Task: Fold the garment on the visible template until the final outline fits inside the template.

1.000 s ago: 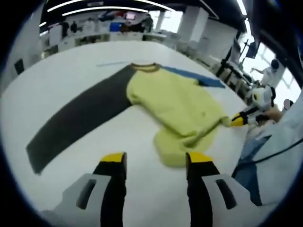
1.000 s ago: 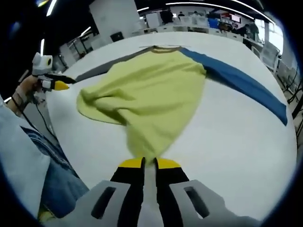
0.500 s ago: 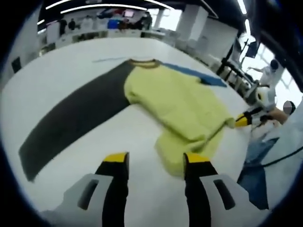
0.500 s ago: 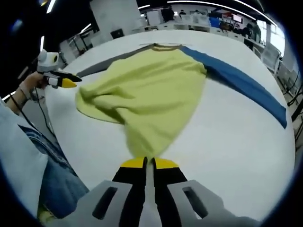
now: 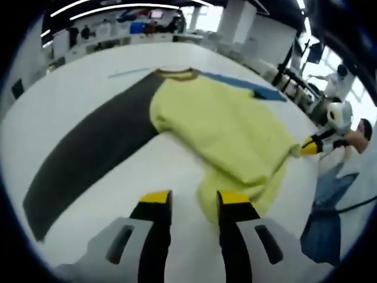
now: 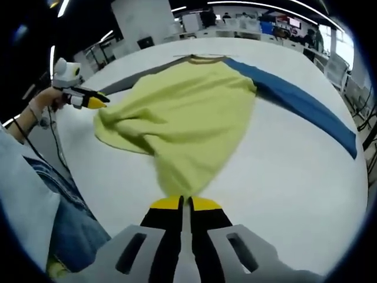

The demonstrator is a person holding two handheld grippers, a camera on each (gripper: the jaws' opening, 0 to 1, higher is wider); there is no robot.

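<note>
A garment with a yellow body (image 5: 230, 127), a dark grey sleeve (image 5: 88, 150) and a blue sleeve (image 6: 300, 100) lies spread on the white table (image 6: 283, 171). My right gripper (image 6: 181, 204) is shut on the yellow hem, which bunches up toward its jaws. It also shows at the right of the left gripper view, as the right gripper (image 5: 312, 145) pulling the hem corner. My left gripper (image 5: 194, 199) is open, its jaws a narrow gap apart over the table at the folded yellow hem edge (image 5: 206, 203). In the right gripper view, the left gripper (image 6: 88, 100) sits by the garment's left edge.
A thin blue line (image 5: 126, 72) marks the table beyond the collar (image 5: 174, 73). The person's jeans (image 6: 70, 230) and sleeve (image 6: 20, 194) stand at the near table edge. Desks and chairs (image 6: 339, 68) fill the room behind. Bare table lies right of the yellow body.
My left gripper has moved in toward the yellow hem and its jaws have narrowed. The right gripper has stayed shut on the hem, holding still.
</note>
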